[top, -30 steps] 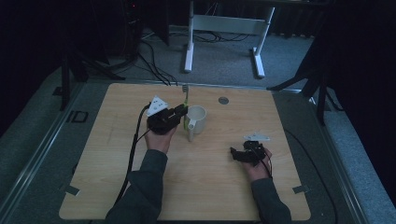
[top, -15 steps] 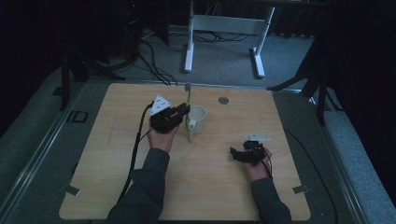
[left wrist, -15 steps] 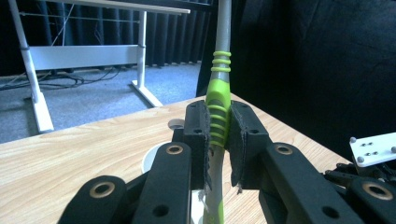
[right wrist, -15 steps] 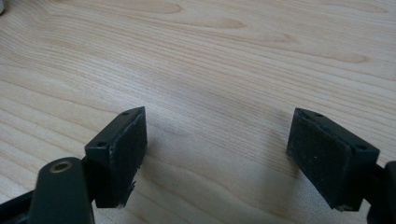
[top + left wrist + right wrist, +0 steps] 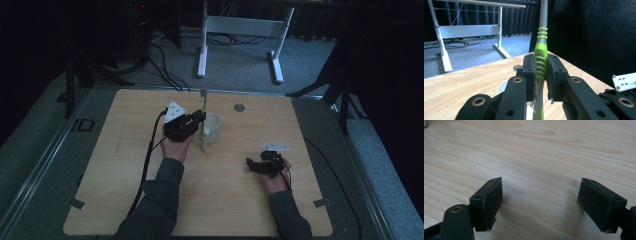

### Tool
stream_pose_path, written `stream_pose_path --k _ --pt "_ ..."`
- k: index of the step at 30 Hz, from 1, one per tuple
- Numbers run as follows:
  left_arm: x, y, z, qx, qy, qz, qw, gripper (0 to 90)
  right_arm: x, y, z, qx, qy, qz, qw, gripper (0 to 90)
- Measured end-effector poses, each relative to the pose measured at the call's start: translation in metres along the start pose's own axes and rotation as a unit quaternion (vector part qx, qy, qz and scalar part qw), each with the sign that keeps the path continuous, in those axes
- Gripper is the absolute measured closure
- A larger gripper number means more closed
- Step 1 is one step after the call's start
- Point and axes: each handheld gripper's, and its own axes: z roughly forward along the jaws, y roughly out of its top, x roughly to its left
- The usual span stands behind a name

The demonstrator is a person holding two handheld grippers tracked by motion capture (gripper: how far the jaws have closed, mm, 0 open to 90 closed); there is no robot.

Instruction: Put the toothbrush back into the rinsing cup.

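Note:
My left gripper [image 5: 198, 120] is shut on a toothbrush [image 5: 203, 100] with a green grip and a pale handle, held upright. Seen from the left gripper view, the pads clamp the toothbrush's green ribbed grip [image 5: 540, 58] and its neck rises out of the top of the frame. It stands at the left side of a white mug [image 5: 213, 128]; I cannot tell whether its lower end is inside. My right gripper [image 5: 253, 165] rests low at the front right, open, with bare wood between its pads [image 5: 489, 197].
A small grey disc [image 5: 239, 107] lies behind the mug. The wooden table [image 5: 110, 165] ends in grey floor on every side. A white desk frame [image 5: 240, 25] stands beyond the far edge. The left gripper's cable [image 5: 147, 160] trails back along the forearm.
The left gripper and toothbrush have shifted very slightly right, toward the mug. The right gripper has stayed where it was.

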Motion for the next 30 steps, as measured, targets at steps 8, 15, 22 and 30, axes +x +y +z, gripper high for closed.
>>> stream_pose_path --k 8,15,22,30 --pt "0.000 -0.002 0.005 0.005 0.000 -0.003 1.0000 78.6 0.000 0.000 0.000 0.000 0.000 0.000 1.0000 19.8" --pt "-0.001 -0.002 0.009 0.011 0.001 -0.001 0.9999 78.6 0.000 0.000 0.000 0.000 0.000 0.000 1.0000 19.8" --pt "0.000 -0.005 0.012 0.019 0.003 0.002 0.9998 78.6 0.000 0.000 0.000 0.000 0.000 0.000 1.0000 19.8" --pt "-0.001 -0.006 0.013 0.026 0.007 0.007 0.9996 78.6 0.000 0.000 0.000 0.000 0.000 0.000 1.0000 19.8"
